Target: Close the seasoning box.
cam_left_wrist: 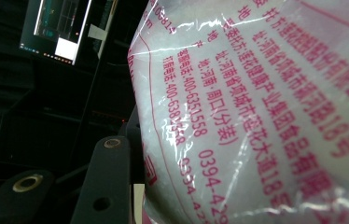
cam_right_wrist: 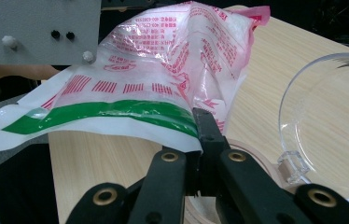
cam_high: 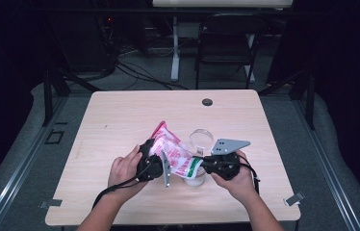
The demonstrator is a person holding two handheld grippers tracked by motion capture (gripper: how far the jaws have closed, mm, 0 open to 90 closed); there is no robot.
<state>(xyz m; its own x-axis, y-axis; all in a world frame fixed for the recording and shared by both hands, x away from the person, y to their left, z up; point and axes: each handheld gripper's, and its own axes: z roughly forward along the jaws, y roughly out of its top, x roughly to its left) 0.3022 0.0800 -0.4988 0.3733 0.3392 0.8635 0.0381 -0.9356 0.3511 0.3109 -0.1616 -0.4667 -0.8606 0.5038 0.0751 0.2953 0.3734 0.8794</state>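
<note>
High view, bag: a clear plastic bag [cam_high: 175, 153] with red print and a green strip hangs in the air over the near middle of the table [cam_high: 120, 115], held between both hands.
High view, left gripper: the left gripper [cam_high: 153, 161] sits against the bag's left side; whether its jaws are together cannot be told from here.
High view, right gripper: the right gripper [cam_high: 206, 164] meets the bag's green end, above a jar [cam_high: 193, 179] with white powder in it.
High view, lid: a clear round lid [cam_high: 201, 138] stands hinged open just behind the jar.
Left gripper view, bag: the bag's printed side [cam_left_wrist: 256, 116], packed with white powder, presses close to the camera.
Left gripper view, jaws: one black jaw shows beside the bag; I cannot tell whether the pair is clamped on it.
Right gripper view, jaws: the right gripper [cam_right_wrist: 203, 140] has its jaws closed on the bag's white edge under the green strip [cam_right_wrist: 116, 112].
Right gripper view, jar: the open lid [cam_right_wrist: 331, 130] and a bit of the jar's rim [cam_right_wrist: 256, 161] lie just right of the jaws.
Done so far (judgement): jar open, bag lifted and its mouth end brought over the jar; some powder seems to be in the jar.
Left to do (judgement): likely tipping the bag to pour, then setting it down and closing the lid.
</note>
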